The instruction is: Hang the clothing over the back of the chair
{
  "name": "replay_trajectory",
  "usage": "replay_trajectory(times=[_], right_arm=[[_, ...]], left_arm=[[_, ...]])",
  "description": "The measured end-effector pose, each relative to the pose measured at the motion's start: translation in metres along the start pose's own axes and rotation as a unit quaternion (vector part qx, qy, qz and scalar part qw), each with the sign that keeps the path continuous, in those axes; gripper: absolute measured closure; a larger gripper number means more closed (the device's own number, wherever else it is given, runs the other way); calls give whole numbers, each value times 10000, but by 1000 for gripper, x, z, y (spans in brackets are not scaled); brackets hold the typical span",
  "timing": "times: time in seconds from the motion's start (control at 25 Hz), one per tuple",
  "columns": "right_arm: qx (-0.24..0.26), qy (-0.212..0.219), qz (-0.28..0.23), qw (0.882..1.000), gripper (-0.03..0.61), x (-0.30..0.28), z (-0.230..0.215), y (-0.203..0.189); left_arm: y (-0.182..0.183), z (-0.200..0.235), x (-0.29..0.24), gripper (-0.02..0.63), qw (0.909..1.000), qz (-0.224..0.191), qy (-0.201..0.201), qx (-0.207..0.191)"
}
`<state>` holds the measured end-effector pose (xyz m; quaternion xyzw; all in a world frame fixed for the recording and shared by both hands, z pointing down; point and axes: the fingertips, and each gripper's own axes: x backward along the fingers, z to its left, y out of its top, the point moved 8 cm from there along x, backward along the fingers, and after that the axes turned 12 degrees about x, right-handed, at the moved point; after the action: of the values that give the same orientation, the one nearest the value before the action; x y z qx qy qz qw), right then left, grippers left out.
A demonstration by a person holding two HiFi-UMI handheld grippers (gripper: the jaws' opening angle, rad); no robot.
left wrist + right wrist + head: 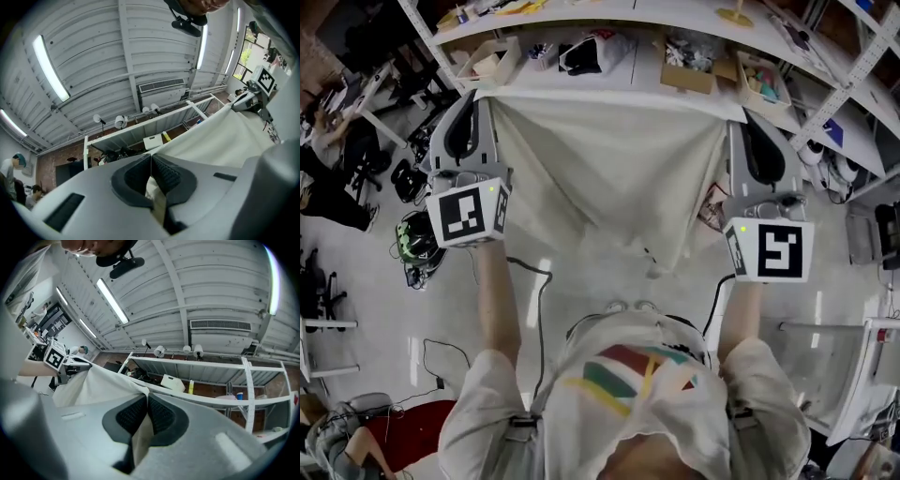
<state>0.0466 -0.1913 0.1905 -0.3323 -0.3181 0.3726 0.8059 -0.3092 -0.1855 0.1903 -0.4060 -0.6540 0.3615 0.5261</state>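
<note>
Clothing (609, 178) between left gripper (151, 161) fingers (167, 176) and right gripper (146, 401) fingers (161, 417)

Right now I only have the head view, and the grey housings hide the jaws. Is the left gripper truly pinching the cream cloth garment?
Observer: Yes. The left gripper has its ribbed black pads closed on a fold of the cream cloth garment.
Operator: And the right?
Observer: Same: the right gripper is shut on the garment's edge.
Operator: Any chair ahead of them?
Observer: None shows; both gripper views look up at white shelving and ceiling strip lights.
</note>
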Motion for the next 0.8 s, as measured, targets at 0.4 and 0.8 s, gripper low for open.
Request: replay_trajectory(times=[0.4,0.8], right_arm=[[364,-554,-198,9976,569,-38,-50,46],[397,-299,559,9972,569,-63,-27,0]], left_arm=[[44,18,-79,600,9988,-268,-394,-112],[2,23,-105,600,9985,384,-379,-67]])
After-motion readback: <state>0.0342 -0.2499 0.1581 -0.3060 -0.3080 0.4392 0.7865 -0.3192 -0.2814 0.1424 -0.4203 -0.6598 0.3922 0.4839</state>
